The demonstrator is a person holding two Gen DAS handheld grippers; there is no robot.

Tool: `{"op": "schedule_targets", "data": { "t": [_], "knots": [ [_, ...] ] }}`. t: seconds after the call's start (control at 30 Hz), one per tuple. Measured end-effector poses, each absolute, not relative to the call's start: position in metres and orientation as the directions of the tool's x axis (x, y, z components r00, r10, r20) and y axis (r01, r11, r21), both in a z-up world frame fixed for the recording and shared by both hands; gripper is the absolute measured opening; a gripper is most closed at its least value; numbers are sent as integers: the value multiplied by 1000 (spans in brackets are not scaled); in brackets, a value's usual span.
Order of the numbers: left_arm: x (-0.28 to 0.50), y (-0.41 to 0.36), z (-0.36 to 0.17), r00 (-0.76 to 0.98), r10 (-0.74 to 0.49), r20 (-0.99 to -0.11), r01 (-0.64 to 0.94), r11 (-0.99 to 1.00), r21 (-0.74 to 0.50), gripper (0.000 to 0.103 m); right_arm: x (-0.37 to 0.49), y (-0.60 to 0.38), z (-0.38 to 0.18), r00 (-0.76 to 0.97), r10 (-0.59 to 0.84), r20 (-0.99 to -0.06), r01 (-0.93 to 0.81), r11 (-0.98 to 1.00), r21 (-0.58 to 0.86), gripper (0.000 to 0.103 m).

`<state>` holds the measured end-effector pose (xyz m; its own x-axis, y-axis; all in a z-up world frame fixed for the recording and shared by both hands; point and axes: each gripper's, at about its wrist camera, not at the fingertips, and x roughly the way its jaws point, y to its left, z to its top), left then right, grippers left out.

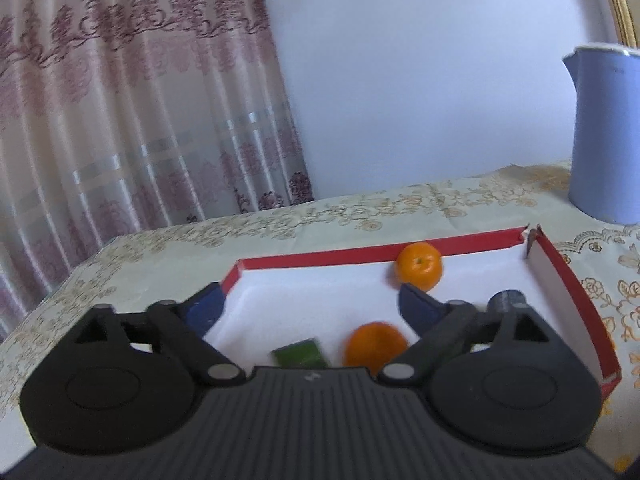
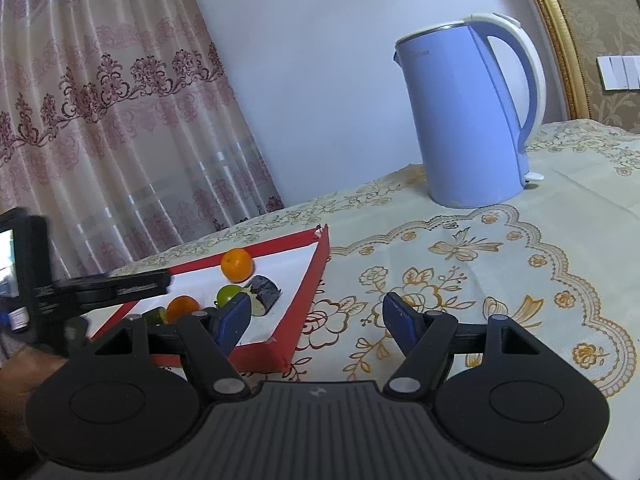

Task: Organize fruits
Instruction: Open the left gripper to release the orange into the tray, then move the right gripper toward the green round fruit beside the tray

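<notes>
Your left gripper (image 1: 310, 306) hung wide open over the red tray (image 1: 360, 255) holding two oranges (image 1: 419, 266); your right gripper (image 2: 316, 316) gaped empty.

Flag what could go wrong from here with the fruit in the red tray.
The far orange sits loose near the red tray back wall; a nudge from the open left hand-held gripper may roll it. In the right view, fruit crowds the dark cylinder, so a grasp could knock neighbours.
</notes>
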<state>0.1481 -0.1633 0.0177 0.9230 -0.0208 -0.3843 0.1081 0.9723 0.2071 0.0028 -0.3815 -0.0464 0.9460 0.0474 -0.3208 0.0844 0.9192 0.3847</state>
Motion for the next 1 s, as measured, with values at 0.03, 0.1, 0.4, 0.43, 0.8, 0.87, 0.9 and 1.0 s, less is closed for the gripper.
{"op": "schedule_targets", "data": {
  "t": [0.03, 0.1, 0.4, 0.43, 0.8, 0.87, 0.9, 1.0],
  "knots": [
    [142, -154, 20, 925, -25, -378, 106, 975, 196, 102, 2, -382, -47, 947, 46, -318, 84, 919, 385, 72],
    [128, -130, 26, 930, -26, -367, 100, 978, 185, 103, 2, -382, -47, 949, 42, -313, 86, 919, 384, 72],
    [62, -6, 20, 927, 62, -370, -23, 994, 110, 103, 6, -377, -53, 939, 37, -341, 91, 931, 355, 72],
    [56, 4, 17, 927, 82, -365, -43, 993, 114, 103, 7, -376, -54, 938, 40, -345, 89, 932, 352, 72],
    [41, 58, -2, 929, 138, -343, -137, 990, 28, 103, 13, -357, -53, 919, 28, -394, 96, 951, 293, 72],
    [41, 60, -3, 931, 131, -340, -135, 991, 13, 103, 14, -346, -51, 912, 38, -408, 81, 959, 271, 72],
    [40, 61, -3, 931, 124, -343, -131, 991, 5, 103, 15, -340, -50, 910, 49, -412, 69, 962, 265, 72],
    [42, 61, -3, 930, 117, -348, -129, 992, -10, 103, 21, -312, -43, 904, 85, -418, 12, 974, 225, 72]
  ]
}}
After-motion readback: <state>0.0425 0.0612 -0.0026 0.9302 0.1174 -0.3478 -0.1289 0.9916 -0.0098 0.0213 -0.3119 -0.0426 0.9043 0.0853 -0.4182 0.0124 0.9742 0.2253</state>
